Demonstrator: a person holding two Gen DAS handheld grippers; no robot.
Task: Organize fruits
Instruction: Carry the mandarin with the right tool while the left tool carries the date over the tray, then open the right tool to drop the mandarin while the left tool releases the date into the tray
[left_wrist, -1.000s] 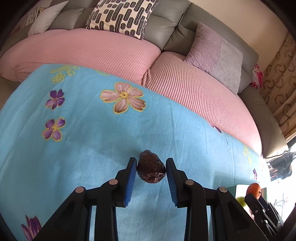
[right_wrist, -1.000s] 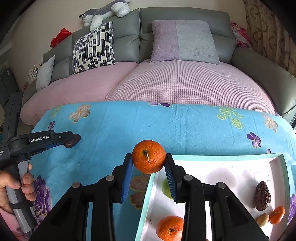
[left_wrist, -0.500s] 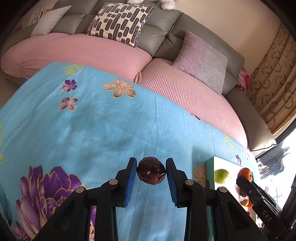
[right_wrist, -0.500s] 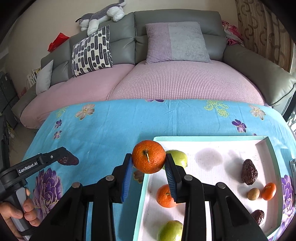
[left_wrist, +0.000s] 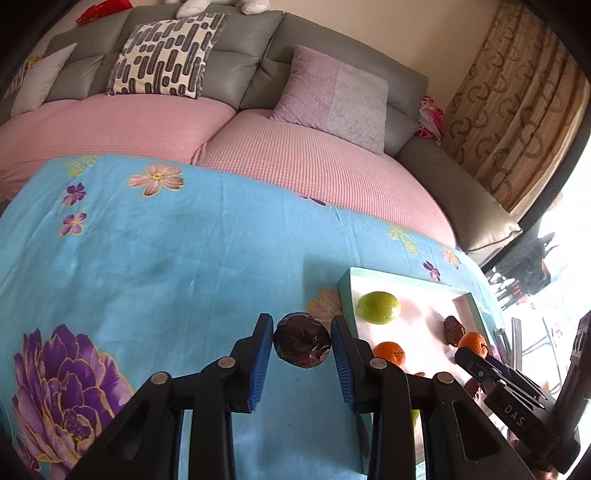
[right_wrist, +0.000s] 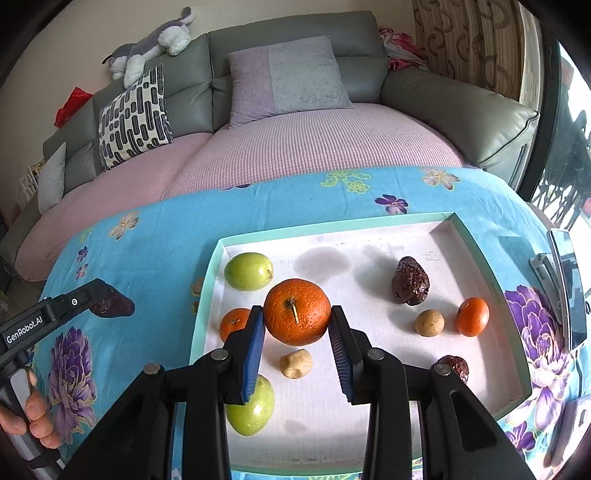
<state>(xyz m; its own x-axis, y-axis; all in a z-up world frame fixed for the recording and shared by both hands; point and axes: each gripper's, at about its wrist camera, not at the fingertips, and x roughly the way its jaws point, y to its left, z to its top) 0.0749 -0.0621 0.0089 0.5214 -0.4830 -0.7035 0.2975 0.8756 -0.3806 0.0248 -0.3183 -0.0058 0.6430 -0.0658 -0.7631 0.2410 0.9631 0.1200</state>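
"GenRobot.AI" read white on the black side of the left gripper (right_wrist: 110, 301), seen from the right wrist, and "DAS" showed on the right gripper (left_wrist: 466, 355) in the left wrist view. No other writing could be read.

The left gripper's jaws were closed on a dark wrinkled date (left_wrist: 302, 345), held above the blue floral cloth (left_wrist: 155, 266) just left of the tray (right_wrist: 208, 291), outside its rim. A hand (right_wrist: 31, 417) gripped that tool's handle at the lower left.

The right gripper (right_wrist: 297, 334) had its jaws clamped on the orange (right_wrist: 297, 311), stem facing the camera, held over the tray's middle.

Inside the tray: a green fruit (right_wrist: 248, 271) in the far-left corner, a small orange (right_wrist: 235, 323) just under it by the left wall, a second green fruit (right_wrist: 251, 406) at the near left, partly hidden by the jaw. A tan nut (right_wrist: 295, 363) lay below the held orange. Toward the right wall sat a big date (right_wrist: 410, 281), another tan nut (right_wrist: 429, 322), a small orange fruit (right_wrist: 471, 316) and one more date (right_wrist: 455, 366) at the near right.

The tray's far middle strip lay bare, stained only, and so did its near edge. Left of the tray the cloth ran open to the sofa (right_wrist: 295, 140). A phone (right_wrist: 567, 288) lay just beyond the tray's right rim.
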